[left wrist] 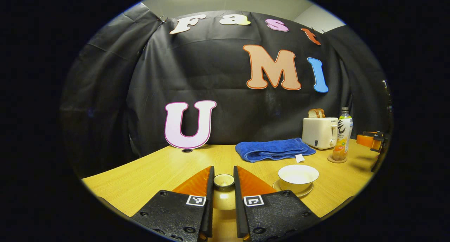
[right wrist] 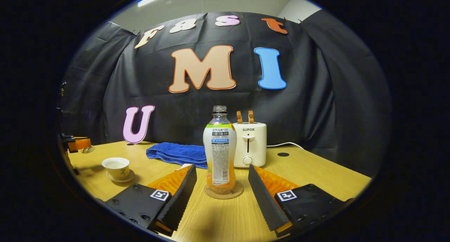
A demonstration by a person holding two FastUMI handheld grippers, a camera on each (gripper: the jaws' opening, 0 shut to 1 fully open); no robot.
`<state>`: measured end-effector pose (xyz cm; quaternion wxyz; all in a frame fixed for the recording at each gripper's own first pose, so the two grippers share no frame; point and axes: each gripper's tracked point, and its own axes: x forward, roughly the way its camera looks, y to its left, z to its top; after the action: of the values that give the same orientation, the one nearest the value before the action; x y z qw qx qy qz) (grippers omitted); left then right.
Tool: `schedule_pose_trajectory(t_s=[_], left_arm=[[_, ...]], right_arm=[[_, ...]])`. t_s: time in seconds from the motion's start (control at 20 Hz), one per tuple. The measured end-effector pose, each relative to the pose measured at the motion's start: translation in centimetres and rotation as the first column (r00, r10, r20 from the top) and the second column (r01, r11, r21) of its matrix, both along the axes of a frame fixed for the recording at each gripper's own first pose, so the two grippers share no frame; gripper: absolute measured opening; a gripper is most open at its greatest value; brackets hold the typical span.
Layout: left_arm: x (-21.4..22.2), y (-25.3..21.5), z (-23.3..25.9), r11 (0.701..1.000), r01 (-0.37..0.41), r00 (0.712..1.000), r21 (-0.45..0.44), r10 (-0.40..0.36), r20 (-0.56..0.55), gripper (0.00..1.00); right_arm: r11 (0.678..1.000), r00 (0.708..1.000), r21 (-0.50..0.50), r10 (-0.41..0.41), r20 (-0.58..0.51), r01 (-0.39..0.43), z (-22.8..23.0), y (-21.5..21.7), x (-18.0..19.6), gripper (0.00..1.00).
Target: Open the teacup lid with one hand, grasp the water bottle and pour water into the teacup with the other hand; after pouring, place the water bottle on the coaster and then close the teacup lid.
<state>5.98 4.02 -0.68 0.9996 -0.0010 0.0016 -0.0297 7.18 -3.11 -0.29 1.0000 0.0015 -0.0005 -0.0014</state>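
The left tool (left wrist: 224,185) pinches the teacup lid (left wrist: 224,181) between both fingers, held off the open teacup (left wrist: 298,177) just to its right; the right tool (right wrist: 220,185) stands wide open, the water bottle (right wrist: 220,149) upright on its coaster (right wrist: 224,193) between the fingertips, untouched.

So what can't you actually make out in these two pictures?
- Whether the teacup holds water: the left gripper view sees only a pale inside, and it is too small in the right gripper view.
- The lid's underside, hidden between the left gripper's fingers.
- The coaster's middle, covered by the water bottle.
- The toaster's lower left, behind that bottle.
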Motion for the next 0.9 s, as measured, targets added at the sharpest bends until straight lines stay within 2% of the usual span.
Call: schedule_pose_trajectory(t_s=[0.05, 0.15, 0.2, 0.35, 0.4, 0.55, 0.9], left_arm=[[0.1, -0.4, 0.0, 1.0, 0.009, 1.0, -0.002, -0.009, 0.0, 0.24], [0.6, -1.4, -0.1, 0.999, 0.035, 0.999, -0.003, -0.035, 0.0, 0.24], [0.8, -1.9, 0.0, 0.999, 0.051, 0.999, -0.005, -0.051, 0.003, 0.24], [1.4, -4.2, 0.0, 0.992, 0.123, 0.992, -0.007, -0.123, 0.008, 0.24], [1.6, -5.1, 0.0, 0.988, 0.152, 0.988, -0.008, -0.152, 0.006, 0.24], [2.1, -8.2, 0.0, 0.97, 0.245, 0.97, -0.008, -0.244, 0.011, 0.24], [2.0, -13.3, 0.2, 0.917, 0.399, 0.917, -0.01, -0.399, 0.01, 0.24]], right_arm=[[1.0, 1.0, 0.001, 0.006, -0.002, -0.006, 0.0, 0.1, -0.8, 0.92], [1.0, 1.0, 0.003, 0.018, 0.002, -0.018, 0.1, 0.3, -2.1, 0.95], [1.0, 1.0, 0.002, 0.022, 0.001, -0.022, 0.1, 0.4, -2.5, 0.91], [1.0, 1.0, 0.003, 0.026, -0.001, -0.026, 0.2, 0.4, -2.9, 0.91], [0.999, 0.999, 0.004, 0.036, -0.006, -0.036, 0.1, 0.6, -2.9, 0.94], [0.999, 0.999, 0.003, 0.038, -0.003, -0.038, 0.2, 0.5, -2.9, 0.95], [1.0, 1.0, 0.003, 0.029, -0.002, -0.029, 0.2, 0.4, -2.8, 0.94]])
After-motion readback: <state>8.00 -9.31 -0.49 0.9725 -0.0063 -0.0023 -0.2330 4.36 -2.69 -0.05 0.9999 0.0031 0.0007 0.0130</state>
